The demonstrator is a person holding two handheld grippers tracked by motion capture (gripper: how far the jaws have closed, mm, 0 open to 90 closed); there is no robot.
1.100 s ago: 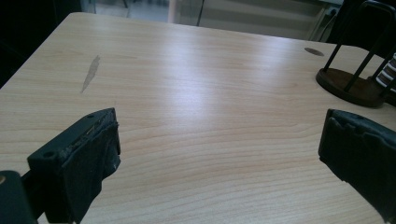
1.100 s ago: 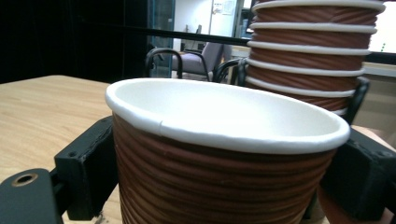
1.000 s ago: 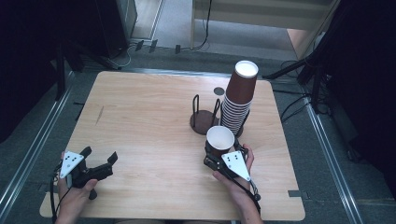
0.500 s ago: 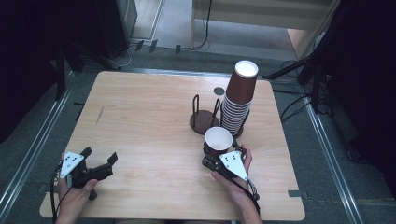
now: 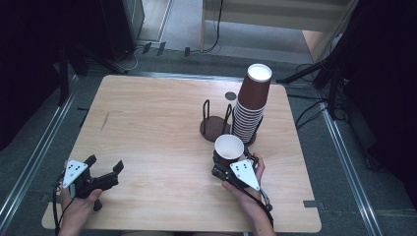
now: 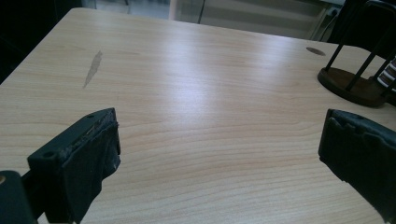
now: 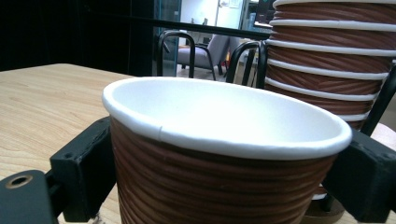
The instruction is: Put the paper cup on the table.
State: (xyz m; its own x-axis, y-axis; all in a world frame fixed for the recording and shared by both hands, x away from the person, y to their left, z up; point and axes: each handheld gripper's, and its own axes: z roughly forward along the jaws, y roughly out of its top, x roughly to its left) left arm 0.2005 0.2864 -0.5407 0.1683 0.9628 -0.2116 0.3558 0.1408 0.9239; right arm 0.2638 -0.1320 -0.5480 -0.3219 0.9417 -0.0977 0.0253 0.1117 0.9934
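In the high view, the right gripper [image 5: 229, 160] sat at about five o'clock on the table [image 5: 147, 123], clamped on an upright brown paper cup [image 5: 229, 147]. The cup stack [image 5: 251, 105] stood just beyond at one o'clock, beside a wire holder [image 5: 216, 123]. The left gripper [image 5: 104, 169] rested at seven o'clock, spread wide and holding nothing.

In the left gripper view, the jaws stood far apart over bare wood.

In the right gripper view, both jaws pressed the paper cup's [image 7: 224, 154] ribbed sides.

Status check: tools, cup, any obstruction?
Right tool shut on cup, upright. Left tool open, empty. Cup stack and rack close behind cup.
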